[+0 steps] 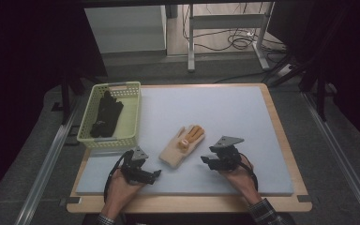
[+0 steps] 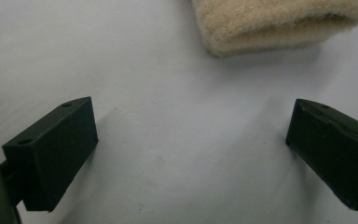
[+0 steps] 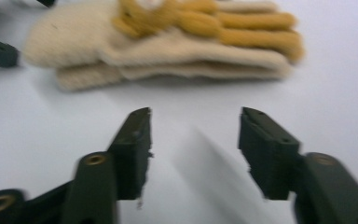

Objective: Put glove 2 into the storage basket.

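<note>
A cream glove with mustard-yellow fingers (image 1: pixel 183 145) lies flat on the pale blue mat (image 1: pixel 215 112), between my two grippers. Its cuff (image 2: pixel 279 25) shows at the top of the left gripper view. My left gripper (image 1: pixel 155 174) rests low on the mat just left of the cuff, jaws wide open with bare mat between them (image 2: pixel 191 140). My right gripper (image 1: pixel 207 161) sits right of the glove and points at it, open, nothing between its fingers. In the right gripper view the glove (image 3: pixel 168 42) lies a short way beyond that gripper (image 3: pixel 195 133).
A pale green basket (image 1: pixel 133 110) stands at the mat's left edge with a black glove (image 1: pixel 107 115) inside. The mat lies on a wooden board (image 1: pixel 281 136). Dark floor, cables and a metal frame (image 1: pixel 225 21) lie beyond the table.
</note>
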Demonstrator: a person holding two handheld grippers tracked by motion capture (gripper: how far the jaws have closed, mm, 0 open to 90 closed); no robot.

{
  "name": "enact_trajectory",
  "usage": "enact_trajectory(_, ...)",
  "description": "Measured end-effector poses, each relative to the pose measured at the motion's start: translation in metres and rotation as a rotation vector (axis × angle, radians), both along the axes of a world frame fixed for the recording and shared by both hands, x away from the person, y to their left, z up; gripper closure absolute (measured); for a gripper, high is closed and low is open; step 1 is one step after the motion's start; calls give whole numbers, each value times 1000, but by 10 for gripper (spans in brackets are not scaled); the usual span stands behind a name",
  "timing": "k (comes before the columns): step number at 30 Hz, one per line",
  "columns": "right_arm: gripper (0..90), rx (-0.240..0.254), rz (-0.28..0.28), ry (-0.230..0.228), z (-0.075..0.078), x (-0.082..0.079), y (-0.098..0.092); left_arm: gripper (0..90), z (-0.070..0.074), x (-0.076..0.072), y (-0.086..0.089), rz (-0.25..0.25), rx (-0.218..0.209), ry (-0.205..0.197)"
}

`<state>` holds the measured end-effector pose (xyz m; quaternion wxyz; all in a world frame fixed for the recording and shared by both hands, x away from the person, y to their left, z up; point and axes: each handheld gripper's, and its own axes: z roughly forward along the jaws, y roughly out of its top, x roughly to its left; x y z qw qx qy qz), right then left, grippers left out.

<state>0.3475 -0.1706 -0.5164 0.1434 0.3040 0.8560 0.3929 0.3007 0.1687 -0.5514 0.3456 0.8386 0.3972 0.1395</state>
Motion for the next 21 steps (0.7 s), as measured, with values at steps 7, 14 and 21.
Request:
enact_trajectory(7,253,-33,-83,-25,-1,4,-35,22,0,0,0,3,-4,-3)
enact_trajectory(14,195,-65,-160,-11,-6,7,-58,22,0,0,0,-2,-2,-4)
enact_trajectory(21,120,-75,-195,13,-16,13,-68,20,0,1,0,-5,-7,3)
